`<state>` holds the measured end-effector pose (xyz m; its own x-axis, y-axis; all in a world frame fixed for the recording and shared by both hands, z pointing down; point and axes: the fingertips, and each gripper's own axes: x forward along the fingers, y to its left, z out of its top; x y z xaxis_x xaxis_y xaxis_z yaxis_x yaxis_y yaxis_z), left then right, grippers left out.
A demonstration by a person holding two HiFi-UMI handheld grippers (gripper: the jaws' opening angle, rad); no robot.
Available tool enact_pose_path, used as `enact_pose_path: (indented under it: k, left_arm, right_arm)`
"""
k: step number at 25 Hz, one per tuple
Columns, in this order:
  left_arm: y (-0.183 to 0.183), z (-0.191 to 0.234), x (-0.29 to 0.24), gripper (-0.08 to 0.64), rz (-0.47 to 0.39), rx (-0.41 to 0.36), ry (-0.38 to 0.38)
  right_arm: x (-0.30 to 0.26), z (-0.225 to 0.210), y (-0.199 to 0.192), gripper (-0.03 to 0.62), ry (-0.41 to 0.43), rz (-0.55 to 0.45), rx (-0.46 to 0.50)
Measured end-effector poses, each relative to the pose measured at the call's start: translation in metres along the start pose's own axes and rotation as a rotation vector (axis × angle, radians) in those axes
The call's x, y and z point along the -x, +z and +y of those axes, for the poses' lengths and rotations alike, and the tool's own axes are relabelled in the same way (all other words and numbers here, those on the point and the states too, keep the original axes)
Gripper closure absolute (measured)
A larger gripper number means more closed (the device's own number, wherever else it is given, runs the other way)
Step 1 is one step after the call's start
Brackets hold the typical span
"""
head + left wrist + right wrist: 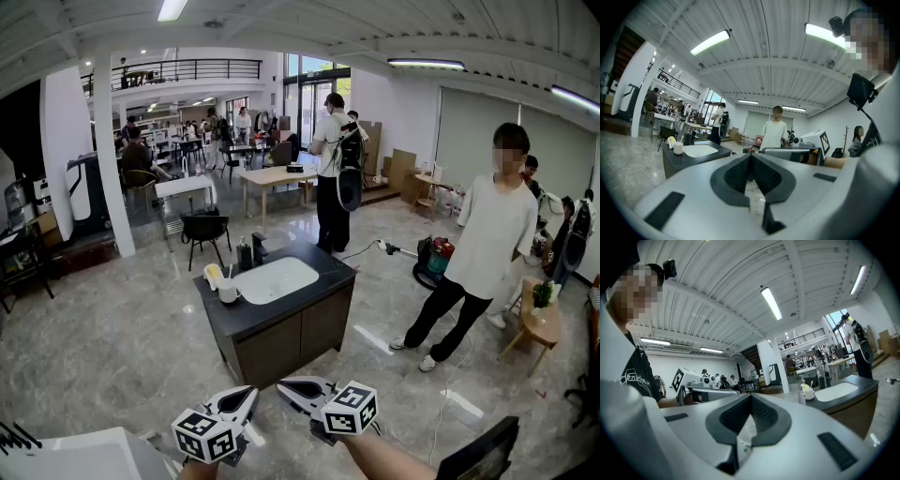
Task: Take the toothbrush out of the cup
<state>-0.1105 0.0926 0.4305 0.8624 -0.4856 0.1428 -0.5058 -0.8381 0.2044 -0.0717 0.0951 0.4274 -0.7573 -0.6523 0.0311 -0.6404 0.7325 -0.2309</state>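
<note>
A white cup with a toothbrush standing in it sits at the left end of a dark sink cabinet, a few steps ahead of me. Both grippers are held low and close to me, far from the cup. My left gripper and right gripper point toward the cabinet, both shut with nothing between the jaws. The left gripper view shows its jaws closed, with the cup small at the left. In the right gripper view the closed jaws point left of the cup.
A white basin, a dark faucet and a bottle share the cabinet top, with a yellow object behind the cup. A person in a white shirt stands to the right near a vacuum cleaner. A small wooden table stands far right.
</note>
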Motion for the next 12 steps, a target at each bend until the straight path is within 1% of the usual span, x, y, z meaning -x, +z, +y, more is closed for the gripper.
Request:
enact_pose_path:
  k: [7,12]
  left_arm:
    - [-0.0002,0.0055,0.0059,0.557,-0.002,0.006,-0.007]
    - [-0.0015,0.0101,0.0027,0.557,0.001,0.016,-0.009]
  right_arm:
    - [-0.0040,0.0024,0.0012,0.589,-0.020,0.002,0.005]
    - [-0.0005,-0.0002,0.0006,0.589,-0.039,-0.017,0.014]
